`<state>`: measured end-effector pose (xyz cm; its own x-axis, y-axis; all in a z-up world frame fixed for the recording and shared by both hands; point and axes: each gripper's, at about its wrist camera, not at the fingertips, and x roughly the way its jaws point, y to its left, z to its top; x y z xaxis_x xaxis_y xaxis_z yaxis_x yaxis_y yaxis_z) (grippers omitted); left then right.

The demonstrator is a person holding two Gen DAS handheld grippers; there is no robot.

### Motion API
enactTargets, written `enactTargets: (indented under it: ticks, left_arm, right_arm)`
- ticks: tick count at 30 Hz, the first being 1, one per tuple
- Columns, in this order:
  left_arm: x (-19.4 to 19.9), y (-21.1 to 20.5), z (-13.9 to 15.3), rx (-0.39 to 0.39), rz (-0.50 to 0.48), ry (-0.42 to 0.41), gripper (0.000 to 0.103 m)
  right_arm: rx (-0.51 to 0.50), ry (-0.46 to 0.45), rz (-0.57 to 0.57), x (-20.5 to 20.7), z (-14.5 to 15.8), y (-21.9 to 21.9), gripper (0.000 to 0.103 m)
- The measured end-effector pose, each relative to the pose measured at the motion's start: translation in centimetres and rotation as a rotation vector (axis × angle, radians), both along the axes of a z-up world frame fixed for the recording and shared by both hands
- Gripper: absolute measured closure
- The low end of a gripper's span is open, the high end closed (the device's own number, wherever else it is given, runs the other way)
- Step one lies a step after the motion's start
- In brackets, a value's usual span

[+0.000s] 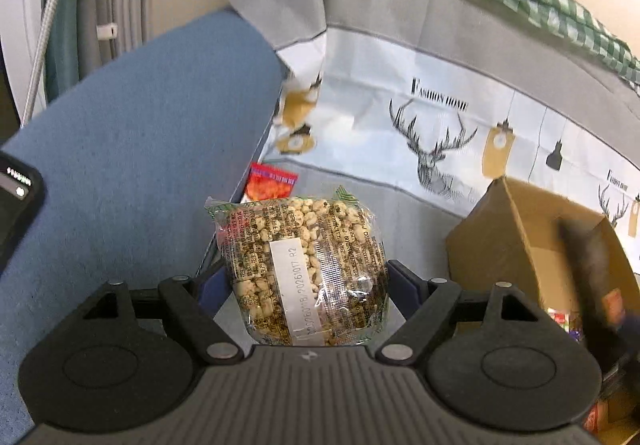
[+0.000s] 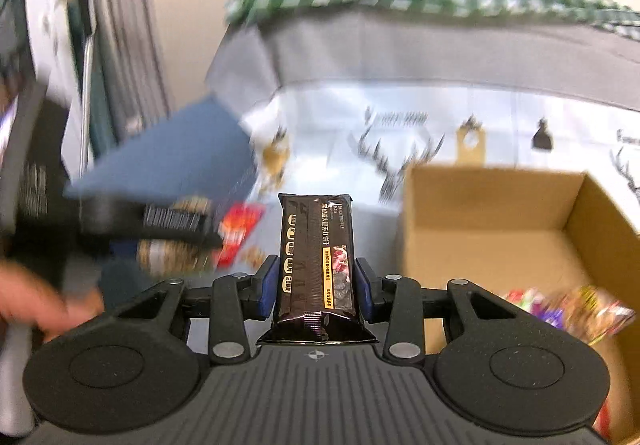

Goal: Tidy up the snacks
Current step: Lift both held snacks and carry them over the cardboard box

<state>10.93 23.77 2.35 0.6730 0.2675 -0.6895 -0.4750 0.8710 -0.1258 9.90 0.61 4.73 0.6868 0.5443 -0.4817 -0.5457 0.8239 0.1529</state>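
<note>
We grip a clear bag of puffed snacks (image 1: 304,269) in our wide left gripper (image 1: 306,281); our right gripper (image 2: 316,281), half closed, clamps a dark bar (image 2: 316,265) beside the cardboard box (image 2: 492,221).

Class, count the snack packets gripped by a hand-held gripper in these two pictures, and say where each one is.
2. The clear puffed-snack bag sits in the left hand-held gripper; the dark bar packet in the right hand-held gripper. More loose snacks may be hidden.

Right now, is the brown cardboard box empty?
No. The open brown cardboard box holds colourful snack packets at its near right; most of its floor is bare.
</note>
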Motion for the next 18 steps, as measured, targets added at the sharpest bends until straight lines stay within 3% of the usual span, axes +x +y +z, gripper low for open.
enactTargets:
  ticks: [7,11,15,18]
  left_arm:
    - [0.9,-1.9,1.2,0.018,-0.039,-0.069,0.018]
    - [1.7,-3.0,1.5,0.018,-0.061,-0.100,0.018]
    - [3.0,-4.9,1.7,0.025,-0.099,-0.133,0.018]
    - [3.9,-6.8,2.0,0.043,-0.140,-0.172,0.018]
  right_arm:
    - [0.042,-0.065,-0.074,4.2,3.5,-6.6,0.062]
    - [0.043,-0.079,-0.132,6.0,1.7,-9.9,0.062]
    - [0.047,0.008,-0.184,7.5,-0.9,-11.6,0.062]
    - [0.040,-0.037,-0.188,7.4,-0.9,-12.3,0.062]
